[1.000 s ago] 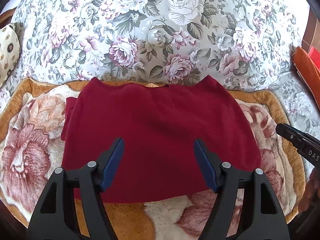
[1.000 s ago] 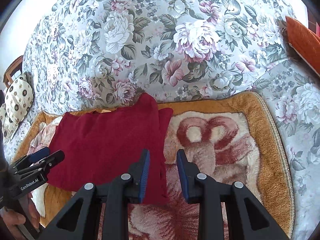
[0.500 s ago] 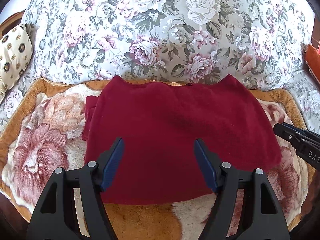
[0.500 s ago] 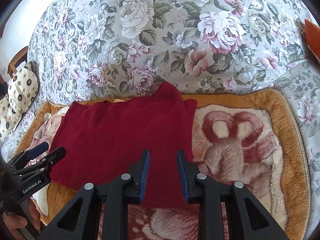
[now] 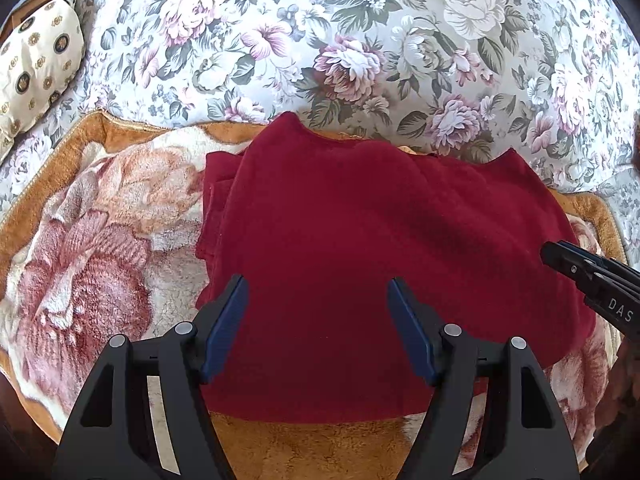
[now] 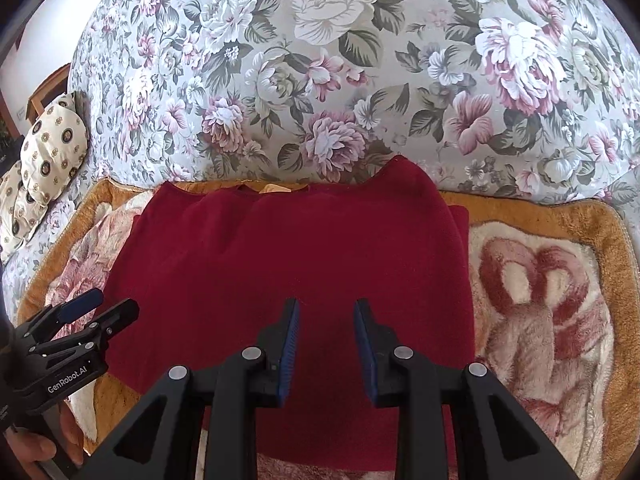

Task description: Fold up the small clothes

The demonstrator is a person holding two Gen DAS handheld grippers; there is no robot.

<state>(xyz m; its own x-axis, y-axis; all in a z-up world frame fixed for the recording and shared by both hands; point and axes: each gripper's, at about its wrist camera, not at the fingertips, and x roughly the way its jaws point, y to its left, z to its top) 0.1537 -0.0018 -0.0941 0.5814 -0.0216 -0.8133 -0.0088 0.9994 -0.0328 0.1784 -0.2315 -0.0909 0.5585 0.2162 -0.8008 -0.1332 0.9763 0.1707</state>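
A dark red garment point(image 5: 380, 240) point(image 6: 304, 256) lies folded flat on a plush rose-patterned blanket point(image 5: 92, 264) point(image 6: 552, 288), sleeves tucked under at its sides. My left gripper point(image 5: 318, 292) hovers above the garment's near half, jaws wide apart with only cloth below them. My right gripper point(image 6: 326, 312) hangs over the garment's near middle-right, its blue pads a narrow gap apart and nothing pinched between them. Each gripper shows in the other's view: the right one point(image 5: 556, 254) at the right edge, the left one point(image 6: 104, 308) at the left edge.
A floral bedspread point(image 5: 360, 48) point(image 6: 360, 80) covers the bed behind the blanket. A cream patterned cushion point(image 5: 32, 68) point(image 6: 44, 148) lies at the far left. A person's hand point(image 6: 36, 444) holds the left gripper's handle. The blanket's orange border point(image 6: 568, 212) runs around the garment.
Both grippers have slid over and slightly down, so the garment now fills more of the middle of each view. Neither jaw gap has changed.
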